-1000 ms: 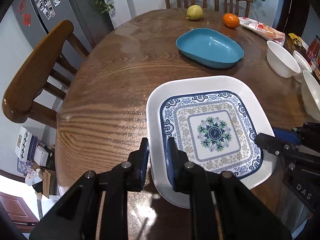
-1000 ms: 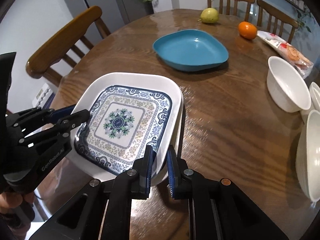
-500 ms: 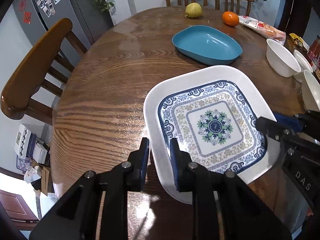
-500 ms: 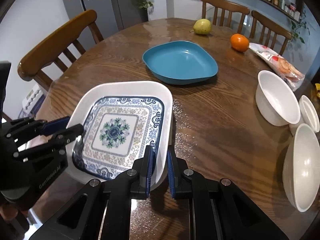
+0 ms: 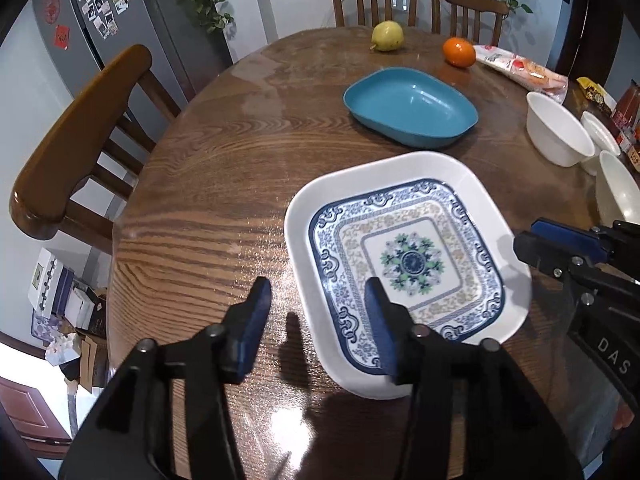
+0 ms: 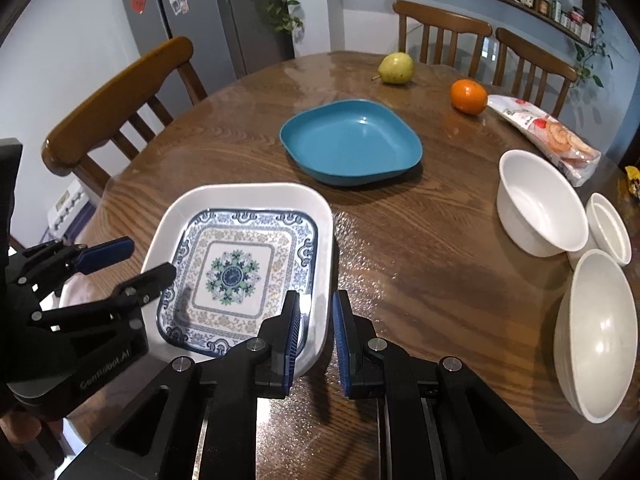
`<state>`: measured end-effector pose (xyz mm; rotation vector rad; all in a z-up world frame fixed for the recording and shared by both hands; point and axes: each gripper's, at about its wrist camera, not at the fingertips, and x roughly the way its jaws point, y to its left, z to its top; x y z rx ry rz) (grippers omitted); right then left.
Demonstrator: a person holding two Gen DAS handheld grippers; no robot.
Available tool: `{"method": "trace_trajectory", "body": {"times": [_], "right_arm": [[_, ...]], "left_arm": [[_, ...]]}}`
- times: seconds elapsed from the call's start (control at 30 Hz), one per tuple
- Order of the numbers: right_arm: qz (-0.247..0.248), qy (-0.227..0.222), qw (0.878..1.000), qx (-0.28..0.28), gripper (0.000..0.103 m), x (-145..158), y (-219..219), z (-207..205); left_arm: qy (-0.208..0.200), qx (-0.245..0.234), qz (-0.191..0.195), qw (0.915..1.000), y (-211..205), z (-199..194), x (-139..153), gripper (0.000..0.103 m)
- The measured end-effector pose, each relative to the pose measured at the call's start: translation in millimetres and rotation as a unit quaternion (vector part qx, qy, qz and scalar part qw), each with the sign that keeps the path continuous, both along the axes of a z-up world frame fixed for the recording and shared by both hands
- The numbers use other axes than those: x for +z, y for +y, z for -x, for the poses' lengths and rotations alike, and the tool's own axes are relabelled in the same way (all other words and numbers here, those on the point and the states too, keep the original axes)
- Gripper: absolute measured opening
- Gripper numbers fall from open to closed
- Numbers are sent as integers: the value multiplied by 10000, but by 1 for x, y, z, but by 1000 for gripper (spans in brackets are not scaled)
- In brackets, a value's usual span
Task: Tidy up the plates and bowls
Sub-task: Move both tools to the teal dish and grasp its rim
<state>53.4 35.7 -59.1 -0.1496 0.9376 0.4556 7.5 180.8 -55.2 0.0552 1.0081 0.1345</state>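
A square white plate with a blue patterned centre [image 5: 404, 264] [image 6: 236, 272] lies low at the near side of the round wooden table [image 6: 420, 248]. My left gripper [image 5: 318, 320] [image 6: 144, 260] straddles the plate's left rim. Its jaws are opening and the pads stand clear of the rim. My right gripper [image 6: 316, 320] [image 5: 528, 238] is shut on the plate's right rim, one finger inside and one outside. Farther back sits an empty blue plate [image 5: 412, 108] [image 6: 352, 140]. On the right stand three white bowls [image 6: 540, 204], one large, a smaller one [image 6: 608, 228] and a tilted one [image 6: 596, 332].
A pear [image 6: 396, 68], an orange [image 6: 468, 96] and a snack packet [image 6: 548, 136] lie at the far side. Wooden chairs stand at the left [image 6: 120, 96] and behind the table [image 6: 440, 28]. The table's edge runs close to my left gripper.
The left jaws have spread apart and let go of the plate's left rim. The plate has settled lower and flatter. The right gripper still pinches its right rim.
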Motion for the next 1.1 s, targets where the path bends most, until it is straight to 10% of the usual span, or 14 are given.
{"method": "trace_trajectory", "body": {"times": [0.3,0.57,1.1], "right_arm": [[-254,-35,9997,-35,60,15,-19,5],[-421,-63,9989,-174,62,29,-46,5],[-275,-1098,9918,-595,62,121,-109,-39]], "left_arm": [[-225,-59,154,9996,-11,4,19,85],[-454,-140,318,9984,-27,1,36,102],[-702,426,895,9926,-22,-81,71,102]]}}
